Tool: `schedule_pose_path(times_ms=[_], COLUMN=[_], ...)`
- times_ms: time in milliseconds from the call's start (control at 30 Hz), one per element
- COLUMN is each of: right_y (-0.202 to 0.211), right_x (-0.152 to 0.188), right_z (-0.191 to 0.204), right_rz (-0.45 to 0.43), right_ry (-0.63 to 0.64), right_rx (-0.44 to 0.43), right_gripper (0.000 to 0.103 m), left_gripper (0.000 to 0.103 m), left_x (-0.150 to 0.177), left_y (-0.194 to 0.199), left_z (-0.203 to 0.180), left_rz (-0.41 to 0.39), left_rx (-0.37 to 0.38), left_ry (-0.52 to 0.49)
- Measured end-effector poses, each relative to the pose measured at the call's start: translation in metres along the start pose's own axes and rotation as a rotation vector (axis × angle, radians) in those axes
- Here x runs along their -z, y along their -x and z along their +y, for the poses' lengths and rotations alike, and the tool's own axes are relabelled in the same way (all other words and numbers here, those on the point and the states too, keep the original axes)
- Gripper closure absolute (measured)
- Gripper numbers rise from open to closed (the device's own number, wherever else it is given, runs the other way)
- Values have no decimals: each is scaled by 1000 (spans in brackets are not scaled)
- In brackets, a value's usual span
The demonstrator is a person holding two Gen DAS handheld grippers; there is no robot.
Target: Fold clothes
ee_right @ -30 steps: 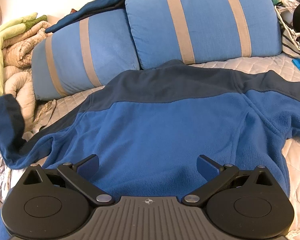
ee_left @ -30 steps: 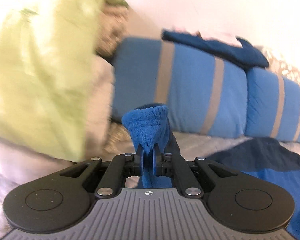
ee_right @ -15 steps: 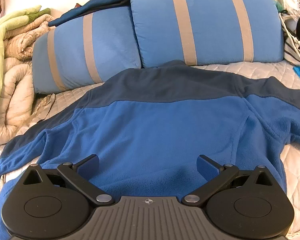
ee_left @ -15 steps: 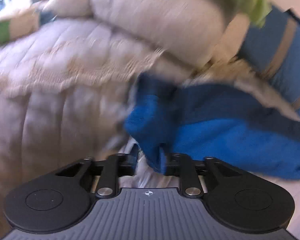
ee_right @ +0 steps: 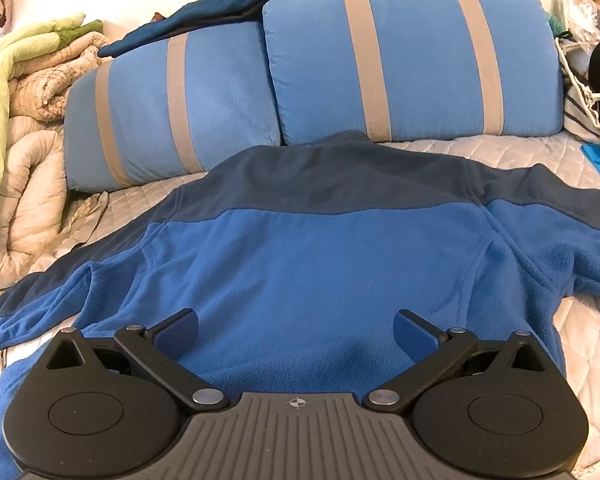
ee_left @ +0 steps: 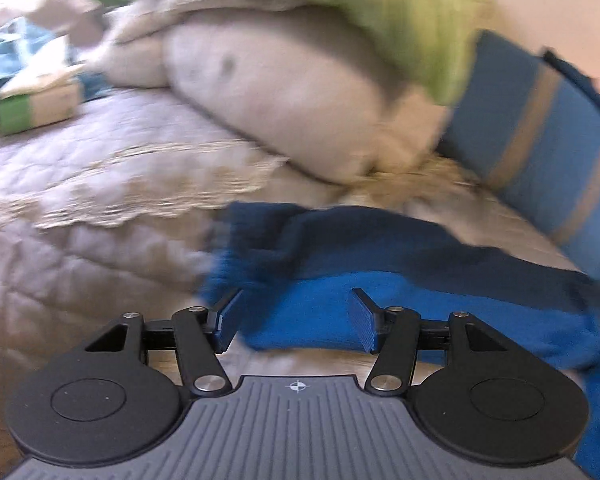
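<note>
A blue fleece jacket (ee_right: 320, 264) with a darker navy yoke lies spread flat, back up, on the quilted bed. Its left sleeve (ee_left: 340, 288) stretches out sideways on the quilt, cuff end toward the left. My left gripper (ee_left: 296, 320) hovers just over that cuff with its jaws opening; the sleeve lies between and below the pads, which do not press on it. My right gripper (ee_right: 296, 332) is wide open above the jacket's lower back, holding nothing.
Two blue pillows with tan stripes (ee_right: 412, 60) lean at the head of the bed, a dark blue garment (ee_right: 220, 12) draped over them. Rolled beige duvets under a green sheet (ee_left: 380, 12) pile at the left. A striped bag (ee_right: 588, 92) sits at the right.
The left gripper, earlier shut on the raised sleeve cuff, swung down and outward, laid the sleeve flat on the quilt and opened its jaws. The right gripper stayed where it was.
</note>
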State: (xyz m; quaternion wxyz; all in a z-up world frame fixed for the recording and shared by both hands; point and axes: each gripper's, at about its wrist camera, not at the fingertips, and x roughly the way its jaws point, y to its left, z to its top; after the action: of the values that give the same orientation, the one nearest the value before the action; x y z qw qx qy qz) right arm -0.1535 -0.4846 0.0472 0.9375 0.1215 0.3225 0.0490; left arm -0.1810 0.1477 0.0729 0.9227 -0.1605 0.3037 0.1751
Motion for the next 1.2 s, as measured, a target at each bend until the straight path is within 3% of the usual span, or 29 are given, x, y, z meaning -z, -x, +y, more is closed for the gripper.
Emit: schedule_pose_path(times_ms=[267, 500, 700, 900, 1033, 1200], right_y=[0, 22, 60, 93, 115, 144], right_x=[0, -3, -9, -6, 6, 32], right_z=[2, -9, -43, -88, -115, -139], right_rz=[-5, -60, -95, -108, -101, -65], right_ry=[11, -28, -44, -43, -58, -74], right_rx=[16, -22, -25, 30, 28, 89], right_gripper=[0, 0, 0, 0, 0, 0], left_gripper=[43, 43, 43, 43, 43, 44], left_x=[13, 41, 59, 70, 83, 109], left_y=[13, 16, 13, 2, -8, -24], left_z=[-76, -122, -113, -90, -72, -58], left_rz=[68, 204, 327, 456, 563, 692], left_rx=[291, 546, 707, 843, 943, 1109], left_ry=[-122, -201, -177, -42, 21, 105])
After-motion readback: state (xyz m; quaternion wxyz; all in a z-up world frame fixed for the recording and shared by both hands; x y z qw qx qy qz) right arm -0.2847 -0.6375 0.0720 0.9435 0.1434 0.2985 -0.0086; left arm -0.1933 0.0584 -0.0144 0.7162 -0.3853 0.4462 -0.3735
